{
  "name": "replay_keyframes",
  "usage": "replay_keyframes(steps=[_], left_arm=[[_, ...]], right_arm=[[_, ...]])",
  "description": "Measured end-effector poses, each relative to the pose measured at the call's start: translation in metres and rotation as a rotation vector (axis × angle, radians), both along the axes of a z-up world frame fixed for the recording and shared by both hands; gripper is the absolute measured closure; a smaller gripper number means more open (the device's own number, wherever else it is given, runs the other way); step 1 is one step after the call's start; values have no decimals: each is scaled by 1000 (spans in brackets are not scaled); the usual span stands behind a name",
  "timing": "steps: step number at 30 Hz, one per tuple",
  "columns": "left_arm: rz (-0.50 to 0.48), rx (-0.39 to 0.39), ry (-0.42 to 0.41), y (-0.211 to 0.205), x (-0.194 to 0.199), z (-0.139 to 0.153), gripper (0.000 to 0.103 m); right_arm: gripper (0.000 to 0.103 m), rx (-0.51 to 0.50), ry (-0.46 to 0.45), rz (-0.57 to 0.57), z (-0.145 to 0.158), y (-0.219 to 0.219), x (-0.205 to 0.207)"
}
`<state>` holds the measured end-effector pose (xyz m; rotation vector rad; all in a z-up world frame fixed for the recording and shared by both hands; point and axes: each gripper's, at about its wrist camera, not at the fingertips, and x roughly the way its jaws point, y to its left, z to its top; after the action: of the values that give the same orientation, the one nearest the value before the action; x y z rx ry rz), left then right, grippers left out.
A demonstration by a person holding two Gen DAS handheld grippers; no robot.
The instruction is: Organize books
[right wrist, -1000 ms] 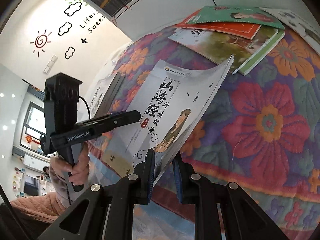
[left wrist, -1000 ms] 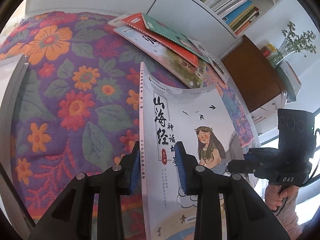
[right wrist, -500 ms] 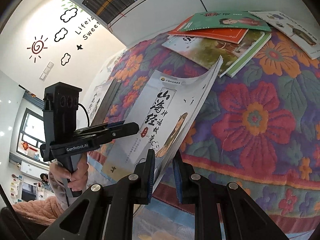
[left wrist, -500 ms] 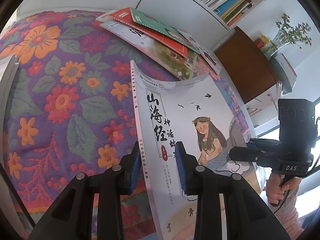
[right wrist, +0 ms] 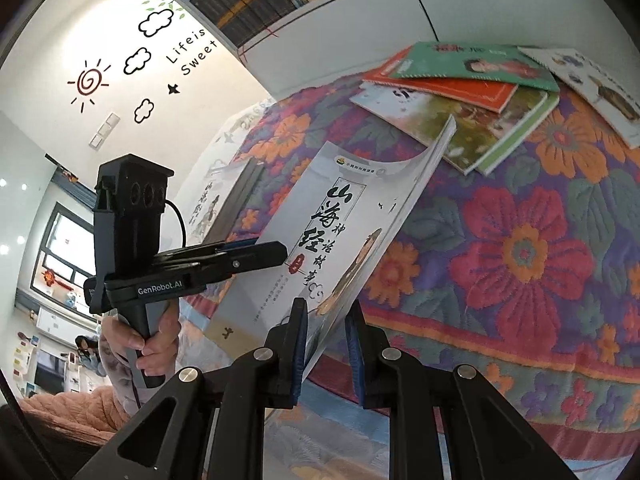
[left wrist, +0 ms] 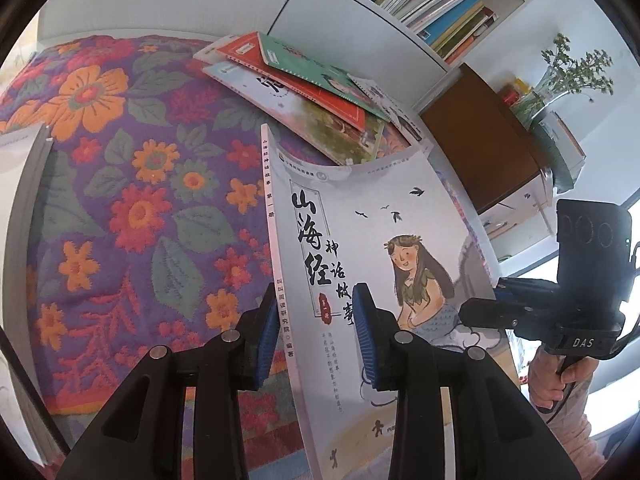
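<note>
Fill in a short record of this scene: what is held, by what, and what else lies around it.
Held thing: white book with a girl on its cover
Left hand-held gripper: shut on the book near its spine
Right hand-held gripper: shut on the book's opposite edge
Book's state: closed, raised above the flowered cloth, cover bowed
Pile of books: overlapping on the cloth's far side, green one on top
Shelf: behind the pile, filled with books
</note>
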<state>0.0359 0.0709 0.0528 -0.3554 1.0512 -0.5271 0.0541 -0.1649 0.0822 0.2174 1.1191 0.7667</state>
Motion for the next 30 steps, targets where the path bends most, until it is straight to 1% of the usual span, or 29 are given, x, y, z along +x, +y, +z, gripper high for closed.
replay_keyframes(steps=[4, 12, 18, 24, 30], left_arm=[[-10, -10, 18, -2, 1, -3, 72], [-21, -16, 28, -7, 3, -4, 72], [-26, 0, 21, -7, 1, -1, 72], [-24, -2, 22, -5, 0, 0, 72], [-16, 5, 9, 1, -2, 7, 72]], right_arm=[[85, -6, -9, -3, 2, 1, -1], [85, -2, 4, -13, 2, -1, -1], [85, -5, -2, -5, 7, 2, -1], [85, -17, -7, 0, 8, 5, -2], [85, -22, -10, 10, 14, 10, 0]])
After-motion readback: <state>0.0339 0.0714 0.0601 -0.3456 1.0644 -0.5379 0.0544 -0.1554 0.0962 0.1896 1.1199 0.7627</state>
